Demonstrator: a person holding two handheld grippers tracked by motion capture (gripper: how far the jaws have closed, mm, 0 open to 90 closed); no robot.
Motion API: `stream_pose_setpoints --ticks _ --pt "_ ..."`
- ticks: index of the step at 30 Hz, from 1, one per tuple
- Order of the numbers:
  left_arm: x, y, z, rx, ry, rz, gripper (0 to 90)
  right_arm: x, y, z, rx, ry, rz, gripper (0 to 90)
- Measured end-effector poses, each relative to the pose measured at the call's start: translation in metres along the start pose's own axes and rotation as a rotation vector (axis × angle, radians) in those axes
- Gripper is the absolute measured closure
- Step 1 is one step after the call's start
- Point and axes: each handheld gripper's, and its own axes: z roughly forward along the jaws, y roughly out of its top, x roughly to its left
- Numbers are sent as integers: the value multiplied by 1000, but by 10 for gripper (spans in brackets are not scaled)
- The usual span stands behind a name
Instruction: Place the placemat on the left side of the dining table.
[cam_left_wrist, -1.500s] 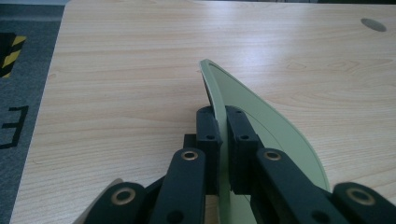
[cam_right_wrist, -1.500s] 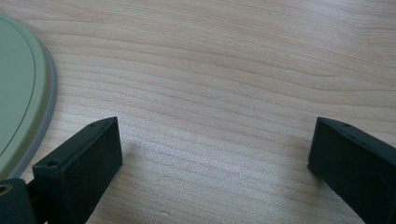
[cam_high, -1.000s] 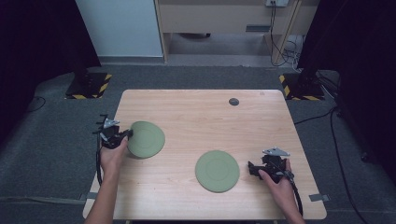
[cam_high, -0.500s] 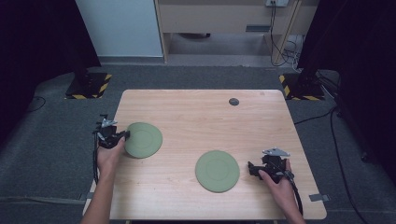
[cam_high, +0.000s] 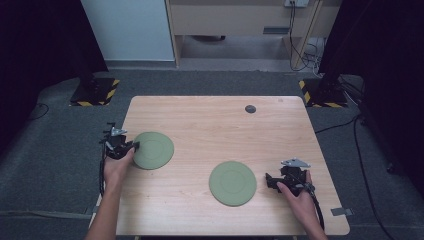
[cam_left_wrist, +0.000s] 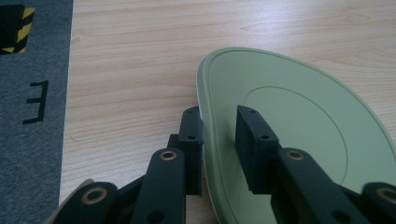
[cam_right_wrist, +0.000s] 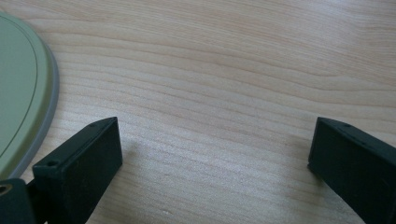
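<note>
Two flat green plates lie on the wooden table (cam_high: 210, 125). My left gripper (cam_high: 134, 146) is shut on the left edge of the left green plate (cam_high: 154, 150). In the left gripper view its jaws (cam_left_wrist: 219, 135) straddle the rim of that plate (cam_left_wrist: 303, 130), one outside and one on the plate's top face. The right green plate (cam_high: 232, 183) sits near the front middle. My right gripper (cam_high: 270, 181) rests just right of it, open, with bare wood between its jaws (cam_right_wrist: 215, 154). That plate's rim (cam_right_wrist: 18, 93) shows at the left of the right gripper view, beside the left jaw.
A small dark round disc (cam_high: 250, 108) lies near the table's far edge. Grey carpet surrounds the table, with yellow-and-black striped stand bases (cam_high: 95, 92) (cam_high: 320, 95) at the back corners. The table's left edge (cam_left_wrist: 69, 93) runs close to my left gripper.
The left gripper and the left green plate shifted slightly left toward the table edge. The right gripper and right plate stayed put.
</note>
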Motion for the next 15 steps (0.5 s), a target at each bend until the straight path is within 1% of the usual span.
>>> stream_pose_setpoints --ticks 2,6,8,10,12,13,15 --pt "1 0 0 2 2 -2 702 0 0 0 0 0 0 30" --pt "1 -1 2 12 23 -1 664 0 0 0 0 0 0 30" --pt "0 -1 3 9 31 3 633 0 0 0 0 0 0 30" --pt "-1 0 2 6 47 14 612 0 0 0 0 1 0 30" --pt "-1 2 1 -7 56 18 584 0 0 0 -1 1 -1 30" --pt "-2 3 1 -18 66 19 552 0 0 0 0 1 -1 30" --pt "-4 6 -1 -30 73 35 512 0 0 0 0 1 -1 30"
